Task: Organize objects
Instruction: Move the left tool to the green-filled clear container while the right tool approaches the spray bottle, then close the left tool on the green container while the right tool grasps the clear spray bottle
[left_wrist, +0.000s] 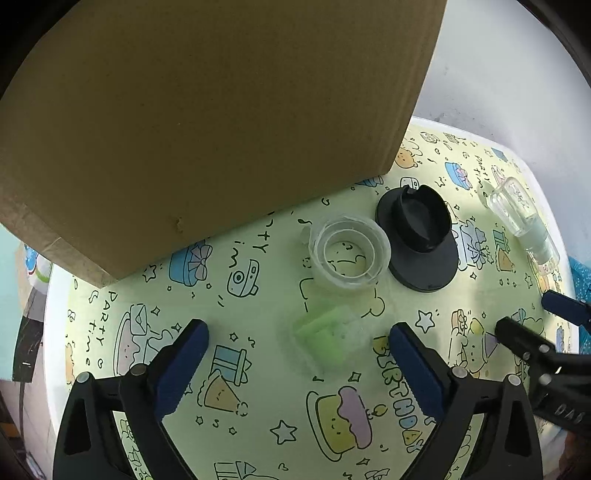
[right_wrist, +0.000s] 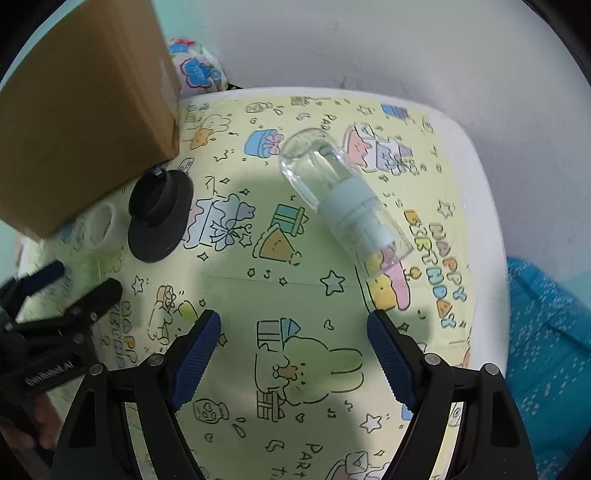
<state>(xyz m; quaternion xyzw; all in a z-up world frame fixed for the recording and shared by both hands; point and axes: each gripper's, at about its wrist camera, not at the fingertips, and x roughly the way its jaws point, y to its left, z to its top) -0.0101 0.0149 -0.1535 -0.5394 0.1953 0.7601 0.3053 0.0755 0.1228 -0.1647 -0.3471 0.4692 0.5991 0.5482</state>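
A cardboard box (left_wrist: 207, 122) stands at the far left of my party-print table (left_wrist: 266, 406). A clear spray bottle (right_wrist: 343, 203) lies on its side ahead of my right gripper (right_wrist: 293, 354), jaws wide and empty. My left gripper (left_wrist: 299, 365) gapes empty around a green eraser pack (left_wrist: 328, 332); beyond lie a tape roll (left_wrist: 349, 251) and black lid (left_wrist: 421, 236).

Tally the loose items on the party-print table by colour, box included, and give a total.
Clear: 2, tape roll and spray bottle
Black: 1, round base
Green: 1, pack
Brown: 1, cardboard box
Total: 5
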